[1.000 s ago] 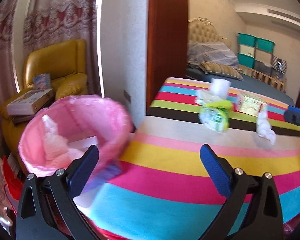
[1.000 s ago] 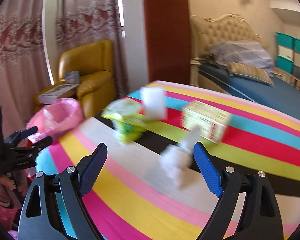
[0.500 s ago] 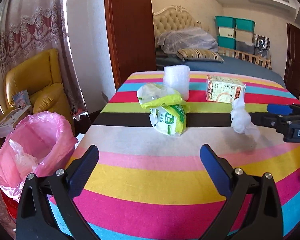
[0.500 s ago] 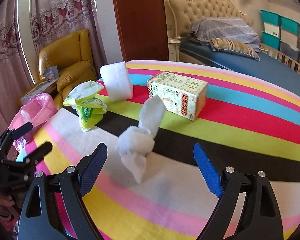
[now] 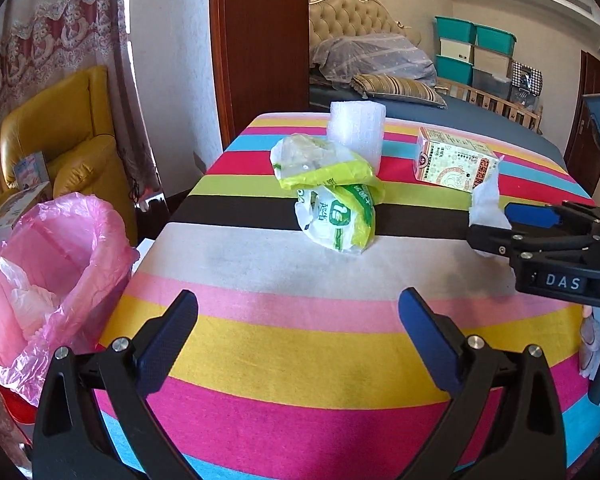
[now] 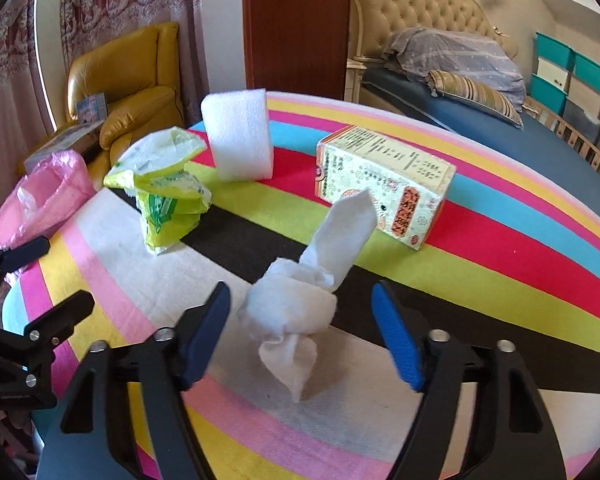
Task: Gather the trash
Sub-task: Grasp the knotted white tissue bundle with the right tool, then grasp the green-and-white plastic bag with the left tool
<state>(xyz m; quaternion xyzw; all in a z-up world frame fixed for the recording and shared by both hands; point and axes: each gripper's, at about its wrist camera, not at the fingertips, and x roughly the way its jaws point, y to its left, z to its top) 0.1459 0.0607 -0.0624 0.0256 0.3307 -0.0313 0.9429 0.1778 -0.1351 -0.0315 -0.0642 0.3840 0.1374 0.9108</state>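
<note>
A twisted white tissue (image 6: 296, 300) stands on the striped tablecloth (image 6: 480, 280), between the blue pads of my right gripper (image 6: 300, 324). Its jaws are closing, with a gap still showing on both sides of the tissue. In the left wrist view the same tissue (image 5: 486, 208) sits at the tips of the right gripper (image 5: 496, 226). My left gripper (image 5: 298, 312) hangs open over the near stripes with nothing between its fingers. The crumpled green and white plastic bags (image 5: 336, 208) lie ahead of it. A pink-lined bin (image 5: 48, 272) stands off the table's left edge.
A white foam block (image 6: 238, 140) and a printed carton (image 6: 384, 184) stand behind the tissue. The left gripper (image 6: 48, 280) shows at the left edge of the right wrist view. A yellow armchair (image 5: 60, 140) sits beyond the bin, and a bed (image 6: 480, 120) lies behind the table.
The left gripper swung from the pink bin to face the table, then held still. The right gripper came forward and down onto the tissue, and its jaws have narrowed around it.
</note>
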